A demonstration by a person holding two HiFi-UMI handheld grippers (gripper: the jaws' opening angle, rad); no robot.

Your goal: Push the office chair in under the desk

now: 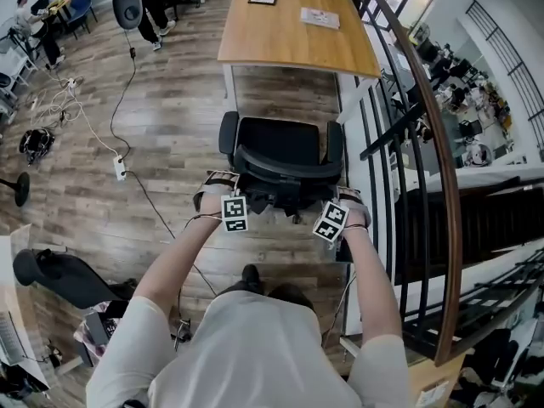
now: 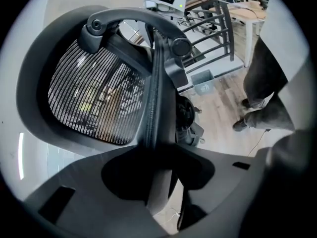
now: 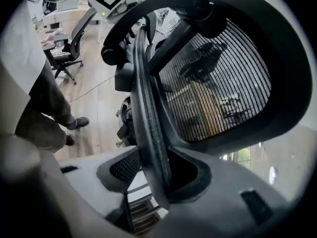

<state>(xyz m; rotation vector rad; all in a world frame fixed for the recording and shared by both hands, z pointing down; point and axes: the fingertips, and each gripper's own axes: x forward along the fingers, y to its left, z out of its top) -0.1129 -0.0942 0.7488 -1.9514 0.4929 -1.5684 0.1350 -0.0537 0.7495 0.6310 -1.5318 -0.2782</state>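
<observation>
A black mesh office chair (image 1: 280, 153) stands on the wood floor just short of the wooden desk (image 1: 297, 45), with its seat facing the desk. My left gripper (image 1: 231, 201) and right gripper (image 1: 333, 215) sit at the two ends of the backrest's top edge. In the left gripper view the backrest rim (image 2: 156, 108) runs straight down into the left gripper (image 2: 158, 182), with the jaws closed against it. The right gripper view shows the same on the other side: the rim (image 3: 147, 113) sits clamped in the right gripper (image 3: 153, 182), beside the mesh (image 3: 218, 88).
A dark metal railing with a wooden handrail (image 1: 433, 143) runs close along the chair's right. Cables (image 1: 127, 83) and a power strip (image 1: 121, 168) lie on the floor at left. Papers (image 1: 320, 17) lie on the desk. My legs (image 2: 262, 83) stand behind the chair.
</observation>
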